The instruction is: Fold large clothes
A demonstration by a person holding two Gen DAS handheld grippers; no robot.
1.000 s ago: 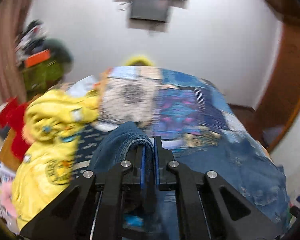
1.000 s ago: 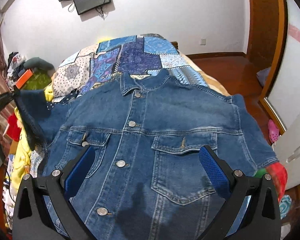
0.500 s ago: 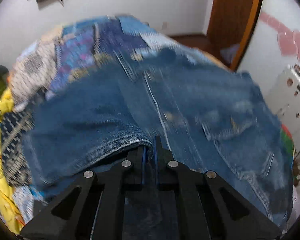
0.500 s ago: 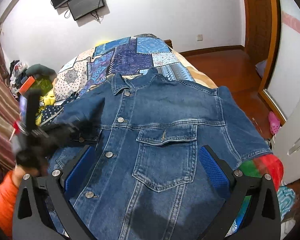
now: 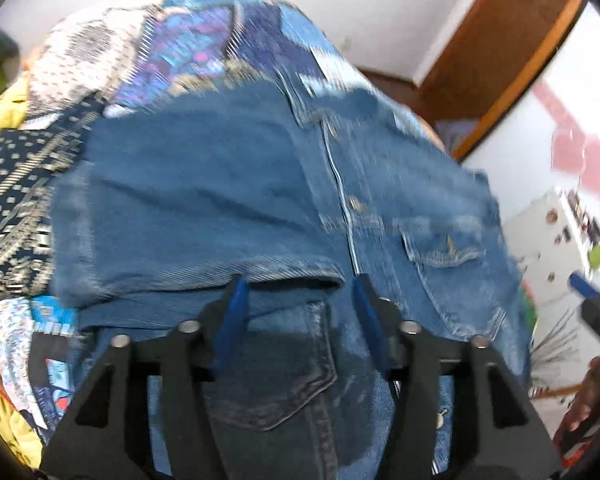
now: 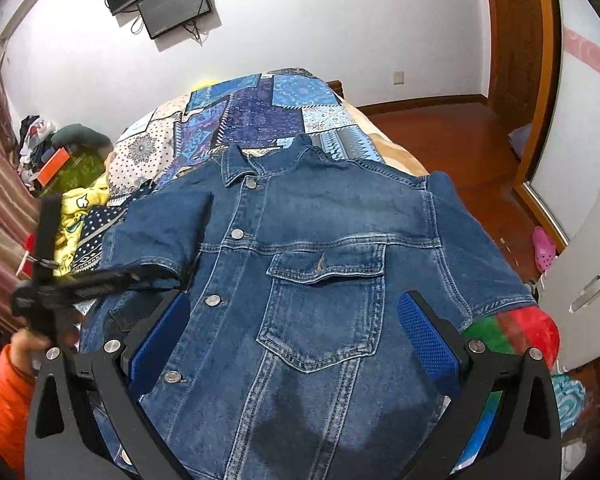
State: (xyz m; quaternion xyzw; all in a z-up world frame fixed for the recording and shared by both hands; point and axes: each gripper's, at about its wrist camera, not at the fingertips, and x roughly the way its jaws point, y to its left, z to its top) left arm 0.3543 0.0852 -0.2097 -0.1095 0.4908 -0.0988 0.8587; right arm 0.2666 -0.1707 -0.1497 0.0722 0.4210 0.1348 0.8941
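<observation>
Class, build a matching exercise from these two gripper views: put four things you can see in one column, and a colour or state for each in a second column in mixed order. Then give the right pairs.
Things:
1. denim jacket
2. left gripper
3. folded sleeve
4. hanging screen

Colour or state:
A. dark, mounted on the white wall
B. lying over the jacket's front
C. buttoned, spread flat on the patchwork bedspread
D. fingers apart, gripping nothing

Pairs: 1-C, 2-D, 3-B, 4-A
</observation>
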